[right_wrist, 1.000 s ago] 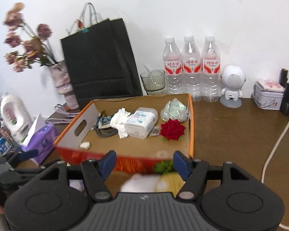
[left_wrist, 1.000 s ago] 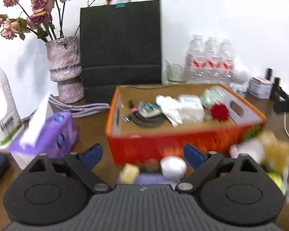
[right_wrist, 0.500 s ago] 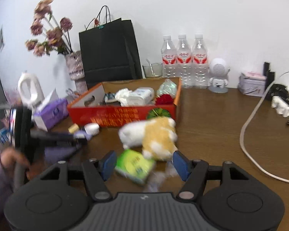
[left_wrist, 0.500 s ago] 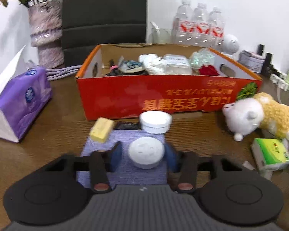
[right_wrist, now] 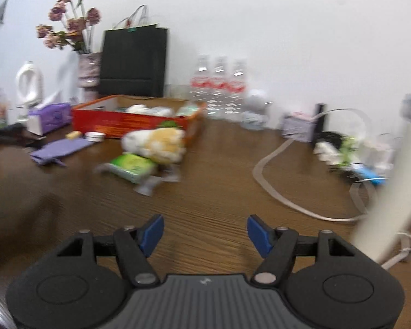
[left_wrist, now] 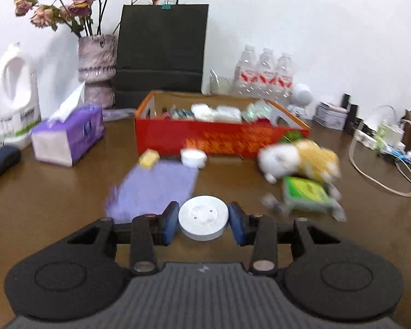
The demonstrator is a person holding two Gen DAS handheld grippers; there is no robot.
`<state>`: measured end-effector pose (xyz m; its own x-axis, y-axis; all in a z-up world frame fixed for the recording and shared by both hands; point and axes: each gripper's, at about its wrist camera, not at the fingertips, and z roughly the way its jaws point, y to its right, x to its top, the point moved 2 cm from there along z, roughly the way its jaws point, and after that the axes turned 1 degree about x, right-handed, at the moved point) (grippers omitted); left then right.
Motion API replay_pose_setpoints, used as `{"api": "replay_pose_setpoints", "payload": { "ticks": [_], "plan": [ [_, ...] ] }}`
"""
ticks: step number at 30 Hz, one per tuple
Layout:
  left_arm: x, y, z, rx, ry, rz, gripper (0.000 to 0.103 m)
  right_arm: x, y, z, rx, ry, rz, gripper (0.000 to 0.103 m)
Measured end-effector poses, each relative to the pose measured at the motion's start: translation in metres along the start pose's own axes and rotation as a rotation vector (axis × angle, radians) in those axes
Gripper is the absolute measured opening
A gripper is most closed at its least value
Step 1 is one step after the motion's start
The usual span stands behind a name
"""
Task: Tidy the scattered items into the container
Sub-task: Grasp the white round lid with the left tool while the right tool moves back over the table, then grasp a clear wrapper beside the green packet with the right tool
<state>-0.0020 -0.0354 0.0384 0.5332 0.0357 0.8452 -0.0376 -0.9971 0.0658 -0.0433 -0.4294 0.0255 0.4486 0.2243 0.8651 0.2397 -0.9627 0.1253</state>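
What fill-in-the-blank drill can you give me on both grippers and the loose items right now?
1. The left gripper is shut on a round white ____.
2. The right gripper is ____ and holds nothing.
3. The plush toy lies ____ the red cardboard box, on the table.
4. The yellow block touches the far edge of the ____ cloth.

Missing words: puck; open; outside; purple
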Motion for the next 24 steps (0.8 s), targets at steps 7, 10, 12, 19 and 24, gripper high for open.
{"api": "replay_pose_setpoints", "payload": {
  "ticks": [7,10,12,19,24],
  "plan": [
    [-0.027,0.026,-0.027,0.008,-0.013,0.043,0.041,-0.024,0.007,0.012,-0.054,0.012,-0.114,0.086],
    [-0.030,0.030,-0.032,0.006,-0.012,0.055,0.041,-0.024,-0.006,0.016,-0.047,0.012,-0.126,0.086],
    [-0.032,0.031,-0.031,0.000,-0.021,0.060,0.041,-0.024,-0.018,0.017,-0.043,0.015,-0.125,0.086],
    [-0.035,0.028,-0.018,-0.028,-0.043,0.050,0.041,0.009,-0.070,0.008,0.143,0.103,0.045,0.090],
    [-0.028,0.025,-0.002,-0.043,-0.043,0.055,0.041,0.041,-0.097,0.057,0.084,0.032,0.093,0.081]
  ]
}}
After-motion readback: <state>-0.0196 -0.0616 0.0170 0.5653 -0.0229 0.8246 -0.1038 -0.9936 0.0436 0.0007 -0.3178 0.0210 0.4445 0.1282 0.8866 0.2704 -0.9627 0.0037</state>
